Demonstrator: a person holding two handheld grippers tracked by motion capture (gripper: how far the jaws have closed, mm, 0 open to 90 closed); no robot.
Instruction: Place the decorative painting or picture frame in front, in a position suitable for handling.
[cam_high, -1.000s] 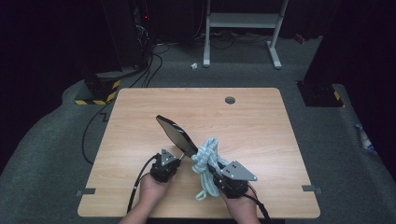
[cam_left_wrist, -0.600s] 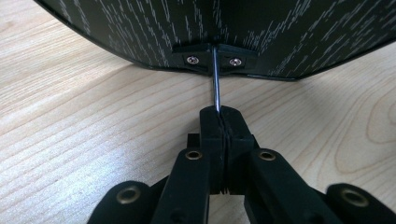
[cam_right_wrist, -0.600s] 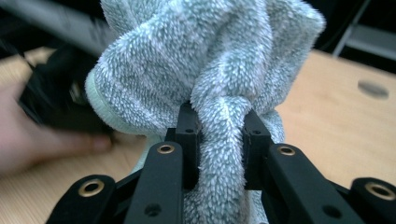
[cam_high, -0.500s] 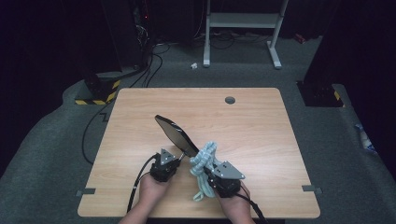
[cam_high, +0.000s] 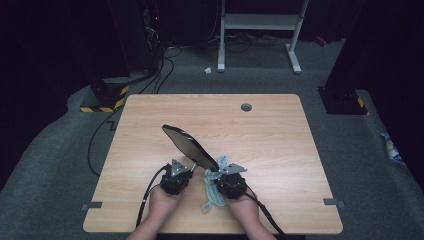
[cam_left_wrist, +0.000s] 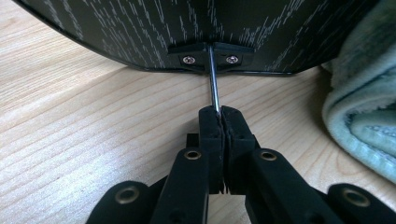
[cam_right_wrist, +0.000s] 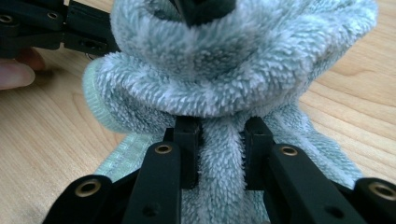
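Note:
A dark oval mirror (cam_high: 187, 144) on a thin metal stem (cam_left_wrist: 213, 84) tilts up from the near middle of the wooden table (cam_high: 260, 125). My left gripper (cam_high: 186, 169) is shut on that stem, just below the mirror's black bracket (cam_left_wrist: 210, 49). A pale green fluffy towel (cam_right_wrist: 233, 70) is bunched between the jaws of my right gripper (cam_right_wrist: 219, 130), which is shut on it. In the high view the towel (cam_high: 212, 192) hangs beside the mirror's lower edge, with my right gripper (cam_high: 220, 172) close to the right of the left one. The towel's edge (cam_left_wrist: 364, 102) lies right of the stem.
A small round grommet (cam_high: 246, 107) sits near the table's far edge. A black cable (cam_high: 150, 187) trails from the left gripper over the front edge. Behind the table stand a white frame (cam_high: 260, 30) and a yellow-black striped block (cam_high: 107, 97) on the carpet.
My right gripper has moved left with the towel, closing in on the mirror and the left gripper. The mirror and left gripper have stayed nearly still.

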